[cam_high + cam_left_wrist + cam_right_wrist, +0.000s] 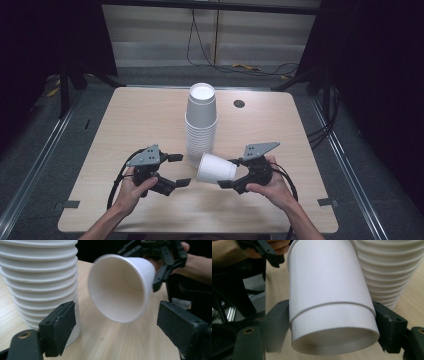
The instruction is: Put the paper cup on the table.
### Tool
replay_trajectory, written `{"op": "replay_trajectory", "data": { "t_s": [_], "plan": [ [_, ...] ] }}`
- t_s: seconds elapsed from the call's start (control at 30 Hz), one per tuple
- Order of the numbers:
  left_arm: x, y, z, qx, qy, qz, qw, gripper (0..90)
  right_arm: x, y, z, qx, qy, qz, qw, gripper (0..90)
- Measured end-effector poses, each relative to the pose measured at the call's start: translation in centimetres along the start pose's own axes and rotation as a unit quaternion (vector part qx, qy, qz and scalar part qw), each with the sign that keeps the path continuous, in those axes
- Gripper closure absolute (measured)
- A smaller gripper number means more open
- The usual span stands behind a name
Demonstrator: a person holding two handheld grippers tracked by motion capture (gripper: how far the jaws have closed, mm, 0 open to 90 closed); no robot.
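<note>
A tall stack of white paper cups (201, 120) stands upright in the middle of the table (135, 120). My right gripper (227, 173) is shut on a single white paper cup (216, 169), held on its side just off the table, mouth towards the left. In the right gripper view the jaws of the right gripper (333, 317) press both sides of the cup (329, 290) near its base, with the stack (392, 270) behind. My left gripper (181, 170) stands open, facing the cup's mouth (117, 287). Between its spread jaws (118, 312) nothing is held; the stack (37, 277) rises beside one jaw.
A small dark round hole (239, 103) sits in the tabletop right of the stack. Black curtains and floor cables (260, 67) lie beyond the far edge. Bare wood spreads left and right of the stack and along the near edge.
</note>
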State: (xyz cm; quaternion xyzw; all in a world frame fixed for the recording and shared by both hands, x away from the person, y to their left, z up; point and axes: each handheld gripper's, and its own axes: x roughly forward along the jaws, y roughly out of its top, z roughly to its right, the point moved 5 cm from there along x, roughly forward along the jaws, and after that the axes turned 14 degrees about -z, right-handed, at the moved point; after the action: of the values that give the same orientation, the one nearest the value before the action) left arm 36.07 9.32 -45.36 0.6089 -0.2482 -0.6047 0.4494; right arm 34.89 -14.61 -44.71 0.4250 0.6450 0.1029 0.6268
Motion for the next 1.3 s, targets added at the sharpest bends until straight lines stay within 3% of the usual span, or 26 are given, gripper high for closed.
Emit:
{"op": "replay_trajectory", "data": {
  "t_s": [0.1, 0.27, 0.57, 0.7, 0.97, 1.13, 1.2, 1.3],
  "plan": [
    [0.1, 0.0, 0.1, 0.003, -0.002, -0.003, 1.0, 15.4, -0.2, 0.1, 0.2, 0.002, -0.008, 0.018, 0.9998, 23.1],
    [0.0, 0.0, 0.0, 0.001, -0.001, 0.002, 1.0, 15.3, -0.1, 0.5, 0.3, 0.001, 0.011, 0.051, 0.9986, 23.1],
    [-0.6, 0.2, 0.1, -0.009, -0.005, 0.015, 0.9998, 15.3, 0.0, 0.7, 0.1, 0.001, 0.027, 0.072, 0.9971, 23.2],
    [-0.8, 0.6, 0.2, -0.016, -0.009, 0.025, 0.9995, 15.3, 0.0, 0.8, -0.2, -0.007, 0.035, 0.101, 0.9942, 23.1],
    [-0.6, 1.2, 1.0, 0.002, -0.019, 0.025, 0.9995, 15.3, 0.5, 1.0, -0.6, -0.029, 0.041, 0.13, 0.9903, 23.0],
    [-0.4, 1.5, 0.9, -0.005, -0.014, 0.027, 0.9995, 14.8, 0.8, 1.1, -0.9, -0.03, 0.064, 0.139, 0.9878, 23.1],
    [-0.2, 1.4, 0.8, -0.006, -0.025, 0.027, 0.9993, 11.5, 1.0, 1.0, -1.1, -0.03, 0.072, 0.14, 0.987, 23.1],
    [0.1, 1.4, 0.6, -0.012, -0.017, 0.024, 0.9995, 0.0, 1.2, 1.1, -1.2, -0.031, 0.08, 0.144, 0.9859, 23.2]
  ]
}}
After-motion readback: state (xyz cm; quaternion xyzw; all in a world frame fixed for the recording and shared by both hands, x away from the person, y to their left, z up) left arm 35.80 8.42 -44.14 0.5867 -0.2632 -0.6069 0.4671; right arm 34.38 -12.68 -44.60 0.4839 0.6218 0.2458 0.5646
